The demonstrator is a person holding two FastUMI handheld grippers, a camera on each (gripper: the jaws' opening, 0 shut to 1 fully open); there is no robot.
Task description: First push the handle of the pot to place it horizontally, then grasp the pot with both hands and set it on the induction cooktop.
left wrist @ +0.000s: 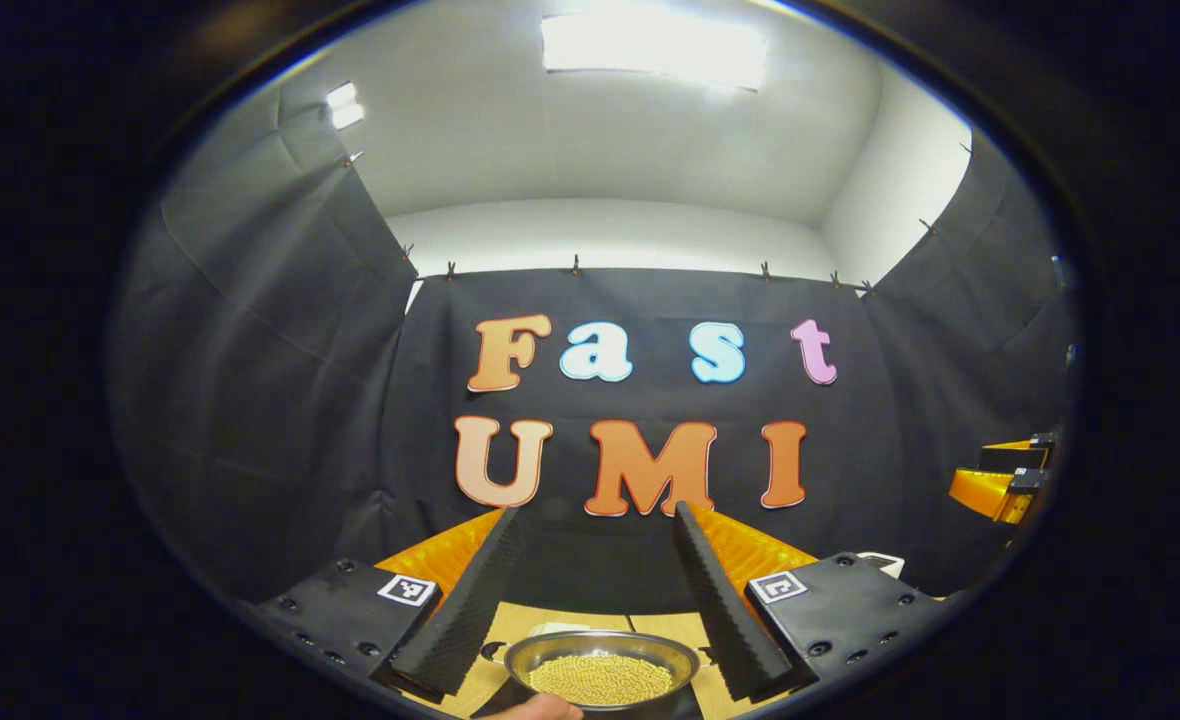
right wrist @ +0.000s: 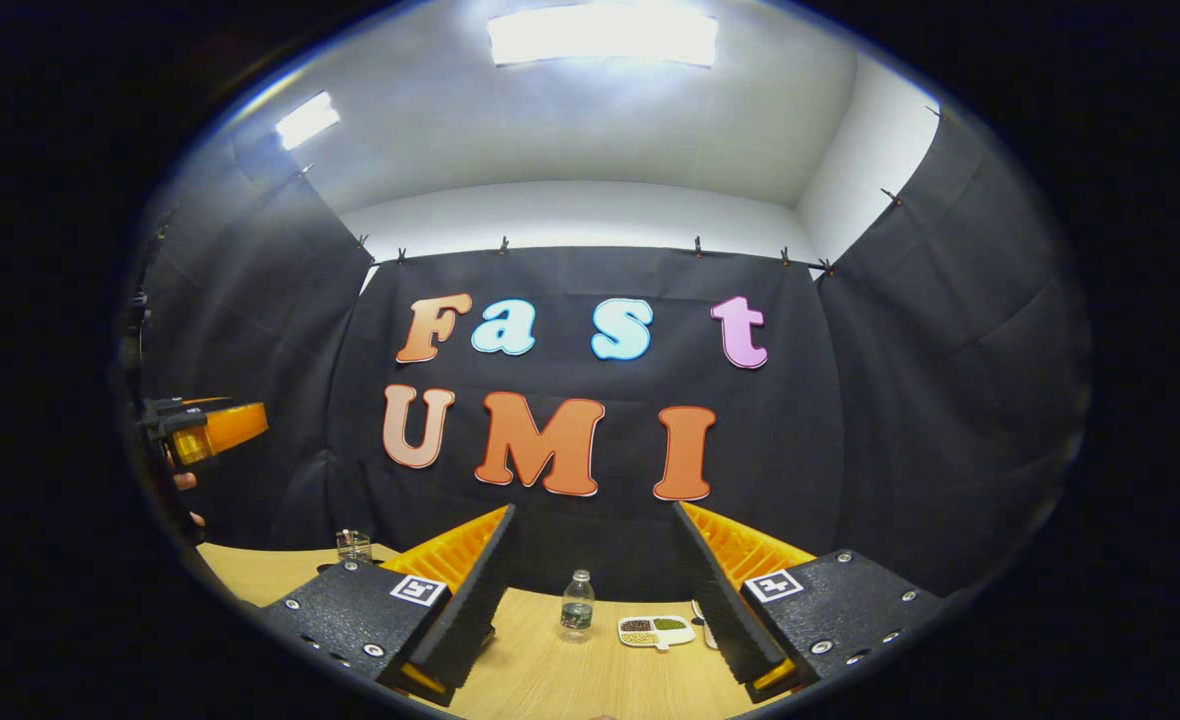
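A shallow metal pot (left wrist: 601, 662) holding yellowish grains sits on the wooden table (left wrist: 520, 622), low in the left gripper view. It lies below and between the wide-apart fingers of my left gripper (left wrist: 597, 514), which is open and holds nothing. The pot's handle is hidden from me. My right gripper (right wrist: 593, 510) is also open and empty, raised above the table (right wrist: 550, 680). In the left gripper view the right gripper (left wrist: 1008, 484) appears at the far right edge. The right gripper view has the left gripper (right wrist: 202, 428) at its far left, with a hand behind it.
A small water bottle (right wrist: 577, 605) and a white divided dish (right wrist: 656, 630) of beans stand on the table ahead of the right gripper. A glass (right wrist: 353, 545) stands at the back left. A white object (left wrist: 882, 563) lies right of the pot.
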